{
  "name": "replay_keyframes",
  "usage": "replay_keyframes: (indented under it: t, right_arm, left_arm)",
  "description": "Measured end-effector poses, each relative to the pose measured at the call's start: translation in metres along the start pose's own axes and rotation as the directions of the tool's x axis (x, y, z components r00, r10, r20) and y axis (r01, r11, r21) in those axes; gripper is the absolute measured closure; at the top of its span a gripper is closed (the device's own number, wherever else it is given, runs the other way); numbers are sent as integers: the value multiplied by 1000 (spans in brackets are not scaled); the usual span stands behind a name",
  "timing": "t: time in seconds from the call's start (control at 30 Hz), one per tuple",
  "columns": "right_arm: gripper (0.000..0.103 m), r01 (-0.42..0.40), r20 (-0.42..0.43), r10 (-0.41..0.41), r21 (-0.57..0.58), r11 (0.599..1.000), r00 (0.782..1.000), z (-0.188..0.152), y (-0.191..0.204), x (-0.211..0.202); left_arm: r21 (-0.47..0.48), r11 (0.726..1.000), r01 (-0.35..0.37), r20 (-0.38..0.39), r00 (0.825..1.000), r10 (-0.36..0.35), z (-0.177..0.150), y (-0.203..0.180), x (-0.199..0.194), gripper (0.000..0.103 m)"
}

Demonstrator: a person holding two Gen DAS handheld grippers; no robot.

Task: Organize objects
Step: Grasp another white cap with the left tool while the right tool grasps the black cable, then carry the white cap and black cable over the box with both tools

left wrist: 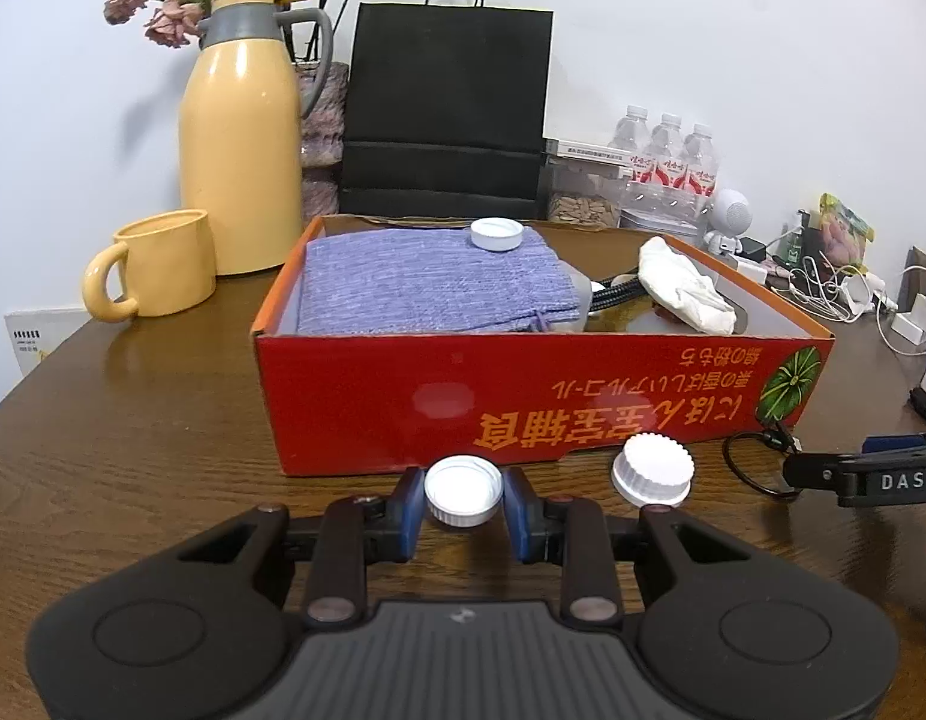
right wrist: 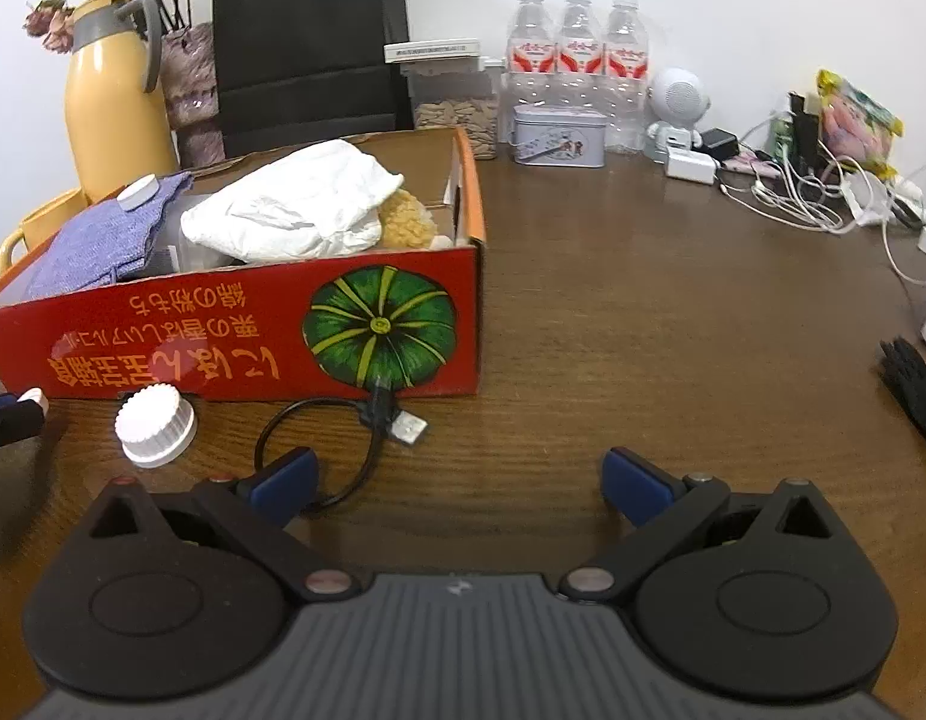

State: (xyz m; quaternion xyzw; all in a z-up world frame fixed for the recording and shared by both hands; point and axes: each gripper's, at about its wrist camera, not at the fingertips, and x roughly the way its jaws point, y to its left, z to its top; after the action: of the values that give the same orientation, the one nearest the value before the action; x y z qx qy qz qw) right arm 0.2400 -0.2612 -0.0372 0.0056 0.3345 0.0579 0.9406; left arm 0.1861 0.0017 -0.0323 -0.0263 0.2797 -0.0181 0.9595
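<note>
My left gripper [left wrist: 463, 501] is shut on a small white bottle cap [left wrist: 463, 489], low over the table in front of the red cardboard box [left wrist: 541, 396]. A bigger ribbed white cap [left wrist: 653, 469] stands on the table just to its right; it also shows in the right wrist view [right wrist: 156, 425]. Another white cap [left wrist: 496, 234] lies on the purple cloth [left wrist: 427, 282] inside the box, beside a crumpled white cloth [left wrist: 685, 285]. My right gripper [right wrist: 457, 480] is open and empty above the table, with a looped black USB cable [right wrist: 367, 444] by its left finger.
A yellow mug [left wrist: 157, 264], yellow thermos [left wrist: 241, 132] and black paper bag [left wrist: 445, 114] stand behind the box. Water bottles [right wrist: 577, 60], a tin [right wrist: 559, 135], a white speaker [right wrist: 676, 102] and tangled chargers [right wrist: 823, 192] line the back right. A black glove [right wrist: 913, 384] lies at the right edge.
</note>
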Motion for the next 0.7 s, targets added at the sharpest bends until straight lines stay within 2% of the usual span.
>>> replay_keyframes:
  t: [0.1, 0.17, 0.23, 0.3, 0.37, 0.53, 0.63, 0.7]
  right_arm:
    - [10, -6, -3, 6, -43, 999, 1000, 3, 7, 5]
    - [27, -19, 5, 19, -67, 998, 1000, 5, 13, 6]
    - [37, -42, 15, 43, -81, 996, 999, 6, 16, 6]
    - [52, -58, 22, 60, -95, 994, 998, 6, 20, 5]
    - [81, -75, 29, 79, -107, 991, 996, 6, 22, 3]
    - [87, -105, 34, 109, -103, 989, 993, 4, 22, -2]
    - [95, -126, 48, 130, -84, 988, 990, 1, 21, -7]
    - [95, -132, 74, 138, -78, 988, 988, -2, 21, -14]
  left_arm:
    - [-2, 1000, 5, -6, 1000, -5, 0, 1, 0, 76]
    - [-5, 1000, 8, -9, 1000, -8, 0, 1, 0, 76]
    - [-7, 1000, 9, -11, 1000, -9, 0, 1, 1, 76]
    - [-9, 1000, 11, -15, 1000, -11, 0, 1, 2, 76]
    - [-12, 1000, 13, -18, 1000, -13, 0, 1, 3, 76]
    - [-12, 1000, 15, -17, 1000, -15, 0, 1, 2, 76]
    - [-14, 1000, 16, -15, 1000, -16, 0, 1, 2, 76]
    - [-14, 1000, 18, -13, 1000, -18, 0, 1, 1, 76]
